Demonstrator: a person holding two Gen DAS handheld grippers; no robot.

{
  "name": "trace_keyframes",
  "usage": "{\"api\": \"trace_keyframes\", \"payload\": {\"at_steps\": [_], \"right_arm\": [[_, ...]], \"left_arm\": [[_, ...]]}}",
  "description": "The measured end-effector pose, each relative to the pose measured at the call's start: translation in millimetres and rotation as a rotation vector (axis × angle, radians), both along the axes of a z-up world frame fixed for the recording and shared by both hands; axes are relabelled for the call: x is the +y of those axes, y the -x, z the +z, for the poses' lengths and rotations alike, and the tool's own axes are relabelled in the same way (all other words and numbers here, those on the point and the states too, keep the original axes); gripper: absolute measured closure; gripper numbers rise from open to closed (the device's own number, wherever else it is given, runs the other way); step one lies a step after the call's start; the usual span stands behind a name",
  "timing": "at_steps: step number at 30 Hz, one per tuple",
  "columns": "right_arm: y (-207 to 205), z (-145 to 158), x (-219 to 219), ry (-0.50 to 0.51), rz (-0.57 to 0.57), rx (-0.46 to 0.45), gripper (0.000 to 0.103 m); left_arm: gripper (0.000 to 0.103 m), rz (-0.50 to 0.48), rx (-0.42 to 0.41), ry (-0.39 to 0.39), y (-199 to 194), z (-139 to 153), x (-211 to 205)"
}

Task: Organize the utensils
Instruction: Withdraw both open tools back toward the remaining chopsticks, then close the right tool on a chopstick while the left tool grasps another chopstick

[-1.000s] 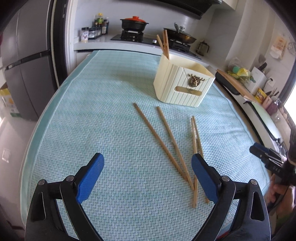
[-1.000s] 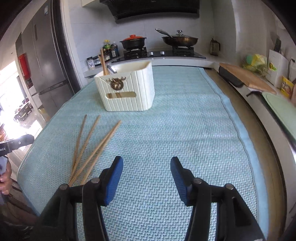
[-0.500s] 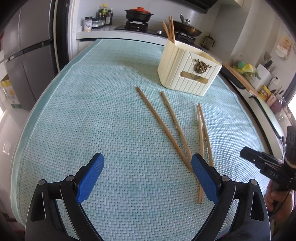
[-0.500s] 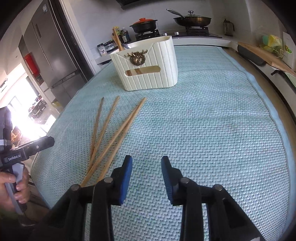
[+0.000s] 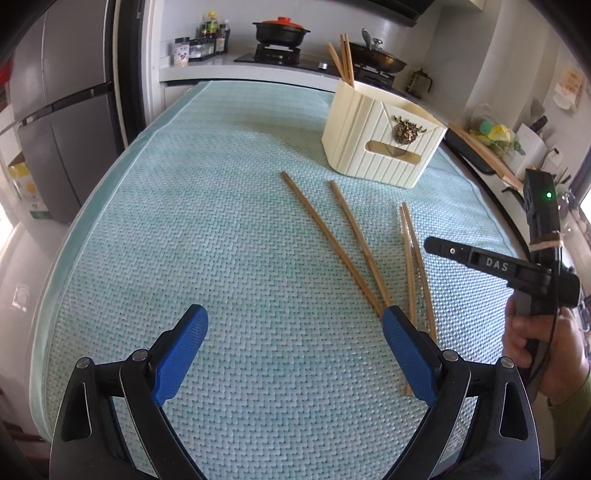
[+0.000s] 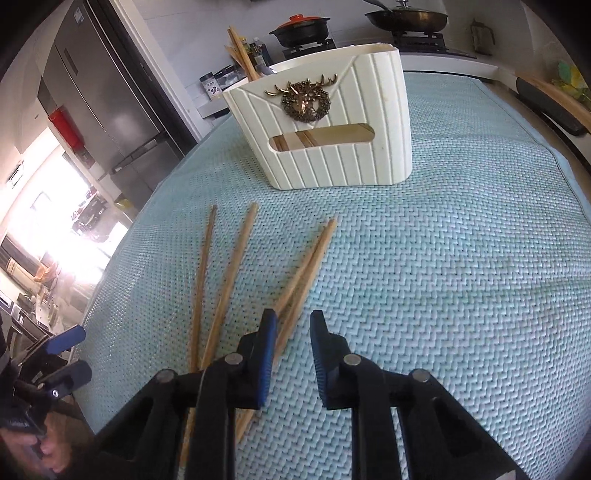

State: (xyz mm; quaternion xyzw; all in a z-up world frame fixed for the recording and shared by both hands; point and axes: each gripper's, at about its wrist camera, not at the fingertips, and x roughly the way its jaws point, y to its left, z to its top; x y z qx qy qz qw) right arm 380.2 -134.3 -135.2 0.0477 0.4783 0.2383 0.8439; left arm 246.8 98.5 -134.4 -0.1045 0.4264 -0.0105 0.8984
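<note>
Blue rubber pads tip both black grippers above a table covered in a pale teal woven mat. The left gripper is spread wide, its fingers far apart with nothing between them, hovering over bare mat; its right-hand pad sits over the near ends of the loose chopsticks. The right gripper stands only narrowly parted, a slim gap showing between its pads, and it grips nothing; its left pad lies in front of the closest pair of chopsticks, and contact cannot be judged. Four wooden chopsticks lie fanned on the mat, their near ends converging below the right gripper and their far ends pointing towards a cream ribbed utensil holder bearing a bronze deer emblem. The holder stands upright on the mat just beyond them, with more chopsticks leaning upright in its far corner. A stove with a red-lidded pot lines the counter behind.
</note>
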Motion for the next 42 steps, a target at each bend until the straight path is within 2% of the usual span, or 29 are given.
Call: {"api": "trace_keyframes", "payload": {"at_steps": [6,9,14,16,21,26,29,33,36,42], "right_arm": [[-15,-12,19,0.088,0.017,0.024,0.086],[-18,-15,27,0.143,0.018,0.007,0.087],[-33,-18,29,0.128,0.015,0.025,0.09],[-30,-17,28,0.169,0.009,0.011,0.092],[-17,-15,2,0.181,-0.011,0.01,0.093],[0,-16,-18,0.187,-0.04,0.002,0.093],[10,-16,-25,0.186,-0.052,-0.007,0.093],[22,-15,-32,0.188,-0.062,-0.018,0.093],[30,-16,-37,0.189,-0.064,-0.027,0.093],[41,-17,-57,0.175,-0.084,-0.024,0.093]], "left_arm": [[0.007,0.013,0.015,0.009,0,-6,8],[0.007,0.011,0.021,0.01,-2,-8,7],[0.007,-0.001,0.033,0.013,-7,-11,4],[0.007,-0.005,0.042,0.017,-12,-12,4],[0.007,-0.002,0.052,0.034,-42,-14,4],[0.007,0.065,0.05,0.055,-90,-15,2],[0.007,0.096,0.083,0.036,-108,-26,-8],[0.007,0.09,0.115,-0.118,-107,-45,-29],[0.007,0.084,0.123,-0.176,-95,-54,-31],[0.007,0.053,0.143,-0.187,-76,-56,-13]]}}
